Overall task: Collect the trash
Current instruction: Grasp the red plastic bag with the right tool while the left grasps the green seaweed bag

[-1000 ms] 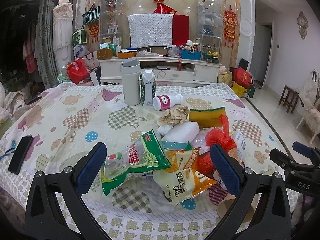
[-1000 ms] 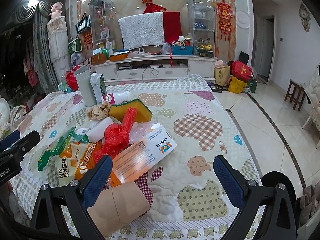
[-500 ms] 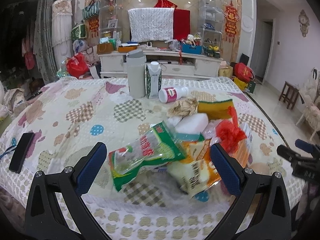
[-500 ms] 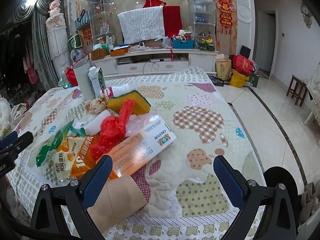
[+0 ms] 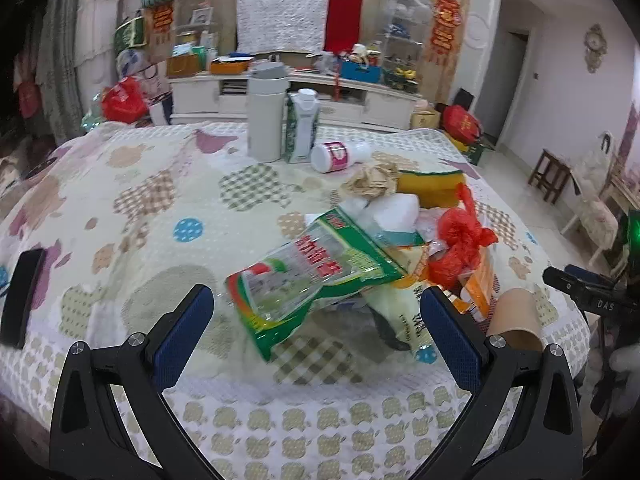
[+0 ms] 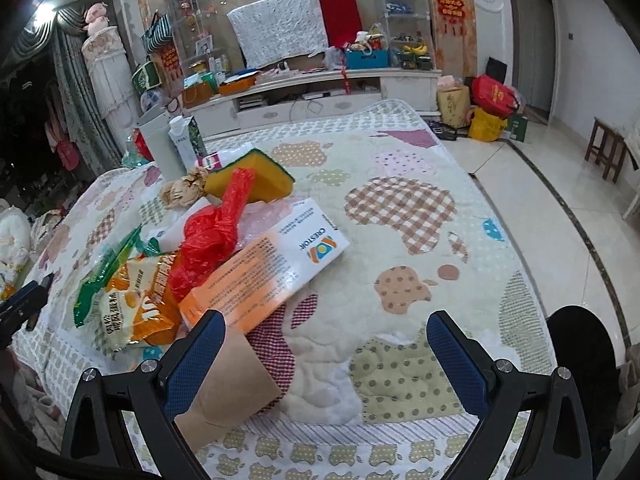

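Trash pile (image 5: 384,248) on patchwork quilt (image 6: 400,280), near white thermos (image 5: 266,116) | green plastic wrapper (image 5: 316,276) foremost | left gripper (image 5: 316,332) spread, empty | right gripper (image 6: 326,350) spread beside orange-white box (image 6: 264,272)

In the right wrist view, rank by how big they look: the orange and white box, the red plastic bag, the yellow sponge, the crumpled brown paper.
1. orange and white box
2. red plastic bag
3. yellow sponge
4. crumpled brown paper
The sponge and paper lie farther away, so their true sizes are unsure.
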Available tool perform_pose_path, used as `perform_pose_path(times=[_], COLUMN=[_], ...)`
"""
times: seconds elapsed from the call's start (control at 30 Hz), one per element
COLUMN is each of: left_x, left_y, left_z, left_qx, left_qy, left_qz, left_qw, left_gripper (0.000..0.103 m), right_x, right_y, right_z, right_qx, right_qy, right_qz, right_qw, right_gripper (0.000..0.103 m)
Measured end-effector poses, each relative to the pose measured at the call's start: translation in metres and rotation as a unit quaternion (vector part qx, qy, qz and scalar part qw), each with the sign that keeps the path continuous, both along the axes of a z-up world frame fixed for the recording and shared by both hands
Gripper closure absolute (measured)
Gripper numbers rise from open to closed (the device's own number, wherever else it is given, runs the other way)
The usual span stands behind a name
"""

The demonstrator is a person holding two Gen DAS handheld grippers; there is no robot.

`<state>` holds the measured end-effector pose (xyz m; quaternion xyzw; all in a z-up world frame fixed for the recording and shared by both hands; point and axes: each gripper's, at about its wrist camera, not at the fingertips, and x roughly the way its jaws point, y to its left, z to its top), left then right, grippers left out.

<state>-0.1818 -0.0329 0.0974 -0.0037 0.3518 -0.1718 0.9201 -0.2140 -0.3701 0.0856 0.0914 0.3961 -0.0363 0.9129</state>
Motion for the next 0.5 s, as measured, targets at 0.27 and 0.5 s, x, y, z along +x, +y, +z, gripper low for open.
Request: perform_pose_path(times=[0.27,0.5], left_x=[0.001,0.018], left_y=[-0.015,-0.013], left_z=[-0.019,-0.027], left_qx=[0.07,0.13], left_qy=[-0.018,-0.046], left_qz=[-0.035,-0.045], left_qw=[0.9967,0.9894], left_gripper=[0.0,0.0], right_x=[0.021,0.057], right_y=[0.02,0.044], right_z=[0.012,0.017], right_qx=[0.003,0.01], right_qy=[-0.006,-0.001], right_qz=[0.051,0.098], right_qw=[0.999,0.995], right_gripper=[0.003,0.008])
